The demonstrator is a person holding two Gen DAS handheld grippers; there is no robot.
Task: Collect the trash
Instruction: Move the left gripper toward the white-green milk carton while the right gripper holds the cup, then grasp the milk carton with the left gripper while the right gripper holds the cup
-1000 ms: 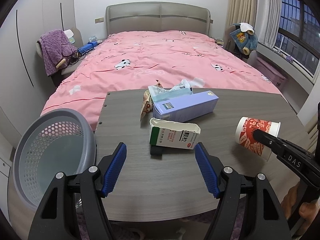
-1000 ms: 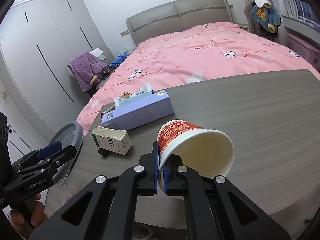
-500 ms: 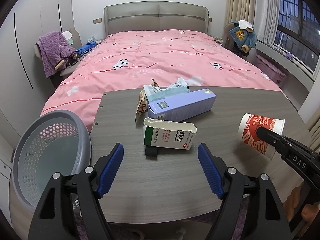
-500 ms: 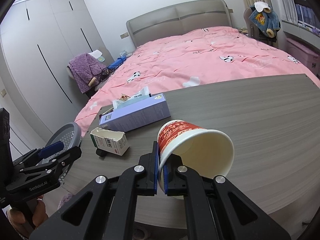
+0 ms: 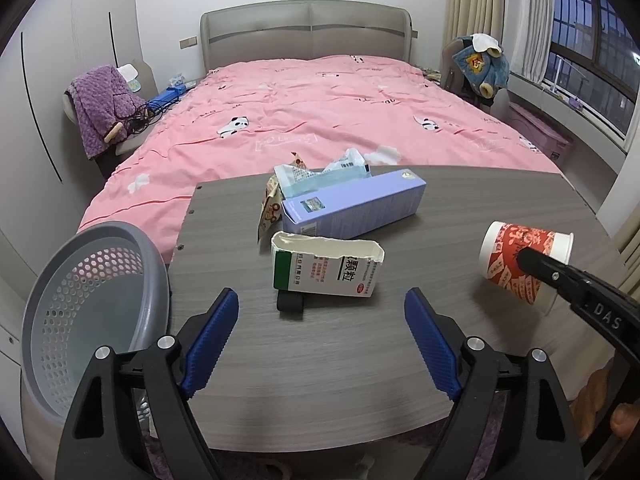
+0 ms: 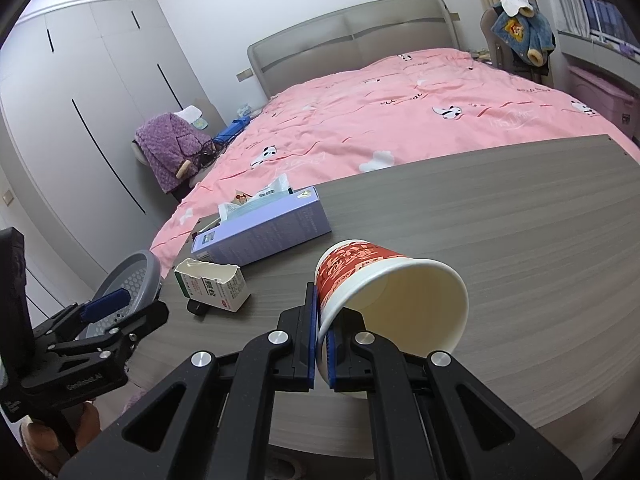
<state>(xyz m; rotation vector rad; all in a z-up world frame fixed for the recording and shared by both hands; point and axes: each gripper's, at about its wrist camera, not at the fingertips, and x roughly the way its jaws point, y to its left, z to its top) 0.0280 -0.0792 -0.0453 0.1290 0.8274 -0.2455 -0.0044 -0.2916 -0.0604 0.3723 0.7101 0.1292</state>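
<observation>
Your right tongs (image 6: 321, 344) pinch only the cup (image 6: 384, 296) rim, so it may slip before reaching the lower-left bin (image 5: 92, 312), while your left tongs (image 5: 322, 344) gape empty.

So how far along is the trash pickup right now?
Nothing looks binned yet: what shows of the grey basket holds nothing. In hand: the right gripper is shut on the rim of the red paper cup, held above the table. Left: the torn white box, purple box and wrappers. The left gripper is open, holding nothing.
</observation>
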